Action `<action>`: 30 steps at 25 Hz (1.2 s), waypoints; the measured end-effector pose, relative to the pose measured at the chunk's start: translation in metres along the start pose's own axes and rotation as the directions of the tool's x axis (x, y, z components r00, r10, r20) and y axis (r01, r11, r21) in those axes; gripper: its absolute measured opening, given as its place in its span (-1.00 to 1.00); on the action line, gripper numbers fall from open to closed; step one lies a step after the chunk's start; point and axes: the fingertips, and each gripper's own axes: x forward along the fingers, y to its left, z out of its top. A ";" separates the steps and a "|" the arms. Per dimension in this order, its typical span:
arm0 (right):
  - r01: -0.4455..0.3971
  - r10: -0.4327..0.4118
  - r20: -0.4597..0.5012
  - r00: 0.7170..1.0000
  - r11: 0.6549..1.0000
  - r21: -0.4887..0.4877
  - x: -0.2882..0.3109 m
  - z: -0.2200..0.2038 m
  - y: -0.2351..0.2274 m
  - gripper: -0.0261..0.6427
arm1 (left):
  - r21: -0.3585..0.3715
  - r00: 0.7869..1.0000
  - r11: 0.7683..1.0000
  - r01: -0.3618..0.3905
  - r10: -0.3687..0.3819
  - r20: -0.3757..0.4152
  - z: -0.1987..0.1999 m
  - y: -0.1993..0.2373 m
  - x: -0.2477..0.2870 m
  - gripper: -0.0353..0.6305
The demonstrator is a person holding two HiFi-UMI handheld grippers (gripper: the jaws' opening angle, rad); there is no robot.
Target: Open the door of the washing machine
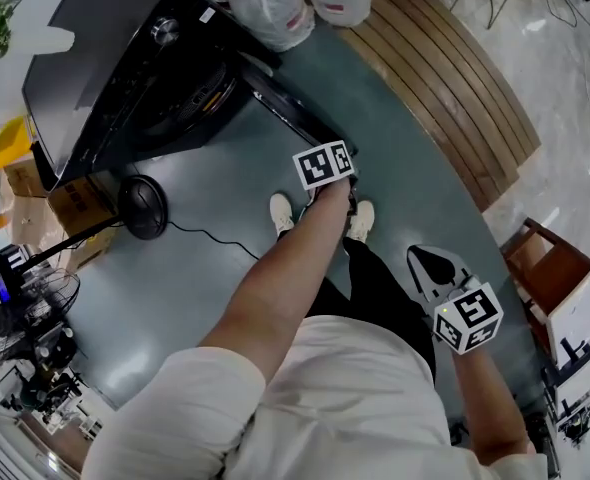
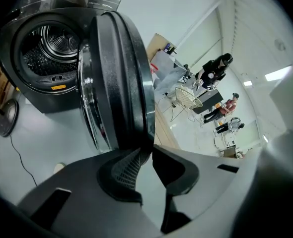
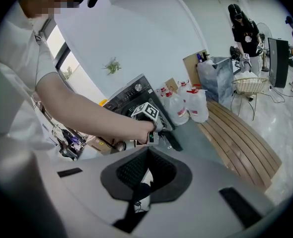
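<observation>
- The washing machine stands at the upper left of the head view. Its door stands open and shows edge-on in the left gripper view, with the drum opening bare beside it
- The left gripper has its fingers clamped on the door's outer rim, which runs down into the narrow gap at their tips
- The right gripper hangs low at the person's right side, well apart from the machine, with its fingers pressed together on nothing
- Open grey floor lies on the drum side of the door's free edge. Within it, a round black base with a thin cable sits near the machine's front corner
- On the door's other side a slatted wooden platform curves past, and white plastic bags sit just beside the machine
- The person's shoes stand near the door's free edge
- In the head view the left forearm and the marker cube cover the spot where the fingers meet the door
- In the left gripper view the door hides the right part of the drum opening, and the picture's top edge cuts off the control panel
- The door's hinge cannot be made out in any view
</observation>
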 end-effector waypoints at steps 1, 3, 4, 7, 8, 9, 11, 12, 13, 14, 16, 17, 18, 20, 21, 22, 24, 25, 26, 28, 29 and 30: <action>0.000 0.000 0.002 1.000 1.000 0.002 -0.001 0.000 -0.001 -0.89 | -0.004 1.000 1.000 0.003 -0.003 0.002 0.001 -0.002 0.001 -0.64; 0.002 -0.002 0.004 1.000 1.000 0.007 -0.002 -0.001 -0.003 -0.89 | -0.013 1.000 1.000 0.006 -0.006 0.006 0.004 -0.005 0.003 -0.64; 0.003 -0.003 0.004 1.000 1.000 0.010 -0.003 -0.002 -0.003 -0.89 | -0.016 1.000 1.000 0.007 -0.007 0.007 0.005 -0.007 0.004 -0.64; 0.006 -0.006 0.004 1.000 1.000 0.014 -0.005 -0.003 -0.006 -0.89 | -0.021 1.000 1.000 0.011 -0.010 0.011 0.006 -0.010 0.007 -0.65; 0.007 -0.007 0.005 1.000 1.000 0.015 -0.005 -0.004 -0.006 -0.89 | -0.023 1.000 1.000 0.010 -0.010 0.013 0.006 -0.011 0.007 -0.65; 0.007 -0.007 0.006 1.000 1.000 0.016 -0.006 -0.004 -0.007 -0.89 | -0.025 1.000 1.000 0.009 -0.009 0.014 0.006 -0.011 0.008 -0.65; 0.008 -0.008 0.007 1.000 1.000 0.017 -0.007 -0.005 -0.009 -0.89 | -0.027 1.000 1.000 0.007 -0.007 0.016 0.006 -0.012 0.008 -0.65; 0.009 -0.009 0.007 1.000 1.000 0.017 -0.007 -0.004 -0.009 -0.89 | -0.028 1.000 1.000 0.006 -0.006 0.016 0.007 -0.012 0.008 -0.65; 0.010 -0.010 0.006 1.000 1.000 0.017 -0.007 -0.004 -0.010 -0.89 | -0.028 1.000 1.000 0.005 -0.005 0.017 0.007 -0.012 0.009 -0.65; 0.010 -0.010 0.006 1.000 1.000 0.017 -0.007 -0.004 -0.011 -0.89 | -0.029 1.000 1.000 0.005 -0.004 0.019 0.008 -0.012 0.009 -0.65; 0.010 -0.010 0.005 1.000 1.000 0.014 -0.008 -0.005 -0.011 -0.89 | -0.030 1.000 1.000 0.004 -0.004 0.020 0.007 -0.011 0.009 -0.65; 0.010 -0.010 0.004 1.000 1.000 0.013 -0.008 -0.006 -0.011 -0.89 | -0.030 1.000 1.000 0.006 -0.005 0.019 0.007 -0.011 0.008 -0.65; 0.011 -0.011 0.001 1.000 1.000 0.011 -0.007 -0.006 -0.011 -0.89 | -0.031 1.000 0.999 0.009 -0.009 0.019 0.007 -0.010 0.008 -0.65; 0.012 -0.012 -0.003 1.000 1.000 0.007 -0.006 -0.006 -0.010 -0.89 | -0.034 1.000 0.999 0.015 -0.015 0.019 0.008 -0.010 0.008 -0.64; 0.011 -0.011 -0.003 1.000 1.000 0.006 -0.006 -0.006 -0.010 -0.89 | -0.036 1.000 0.999 0.015 -0.014 0.019 0.008 -0.009 0.007 -0.64; 0.010 -0.010 -0.004 1.000 1.000 0.004 -0.007 -0.007 -0.010 -0.89 | -0.039 1.000 0.999 0.012 -0.011 0.018 0.009 -0.009 0.007 -0.64; 0.008 -0.008 -0.005 1.000 1.000 0.002 -0.007 -0.007 -0.010 -0.89 | -0.045 1.000 0.999 0.001 0.000 0.021 0.008 -0.009 0.006 -0.64; 0.007 -0.007 -0.005 1.000 1.000 0.001 -0.007 -0.007 -0.009 -0.89 | -0.049 1.000 0.999 -0.002 0.003 0.025 0.008 -0.009 0.005 -0.64; 0.005 -0.005 -0.004 1.000 1.000 -0.001 -0.007 -0.007 -0.008 -0.89 | -0.051 1.000 0.999 -0.002 0.004 0.031 0.008 -0.008 0.003 -0.64; 0.001 -0.001 -0.001 1.000 1.000 -0.008 -0.006 -0.006 -0.006 -0.89 | -0.050 0.999 0.999 0.004 -0.002 0.045 0.010 -0.008 -0.001 -0.64; 0.000 0.000 0.001 1.000 1.000 -0.013 -0.006 -0.006 -0.005 -0.89 | -0.045 0.999 0.999 0.007 -0.005 0.050 0.010 -0.008 -0.004 -0.64; -0.002 0.002 0.003 1.000 1.000 -0.017 -0.006 -0.005 -0.004 -0.89 | -0.038 0.999 0.999 0.010 -0.008 0.053 0.010 -0.008 -0.007 -0.64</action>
